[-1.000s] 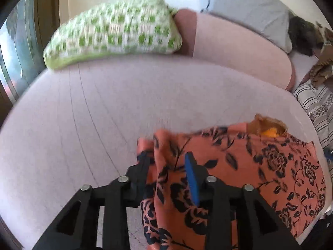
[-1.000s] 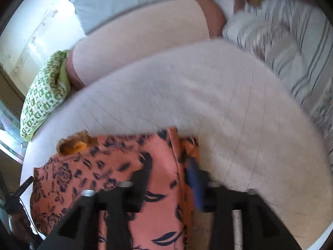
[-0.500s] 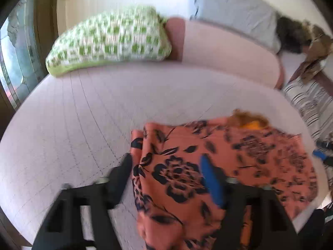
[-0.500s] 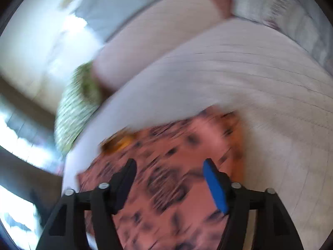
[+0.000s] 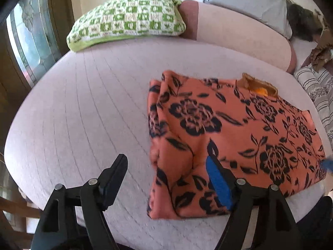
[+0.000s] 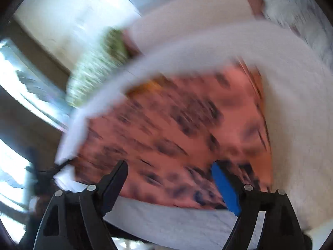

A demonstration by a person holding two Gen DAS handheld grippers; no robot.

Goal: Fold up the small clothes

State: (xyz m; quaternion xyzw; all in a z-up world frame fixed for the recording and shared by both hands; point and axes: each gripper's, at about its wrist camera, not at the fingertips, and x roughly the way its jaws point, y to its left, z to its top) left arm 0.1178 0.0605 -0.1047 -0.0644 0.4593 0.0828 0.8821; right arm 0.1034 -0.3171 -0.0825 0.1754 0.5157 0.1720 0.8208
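An orange garment with a black flower print (image 5: 229,137) lies folded flat on the pale quilted bed (image 5: 87,112), its collar at the far edge. My left gripper (image 5: 166,166) hovers open over the garment's near left corner, nothing pressed between its fingers. The right wrist view is blurred by motion: the same garment (image 6: 177,129) lies spread below my right gripper (image 6: 168,168), whose jaws are opening and stand wide, above the cloth's near edge and not gripping it.
A green and white checked pillow (image 5: 129,23) and a long pink bolster (image 5: 239,31) lie at the head of the bed. Striped bedding (image 5: 316,87) is heaped on the right. A window (image 5: 27,39) stands beyond the bed's left edge.
Both grippers let go of the garment's folded edge, opened wide and drew back toward the near side. The garment now lies flat on the bed.
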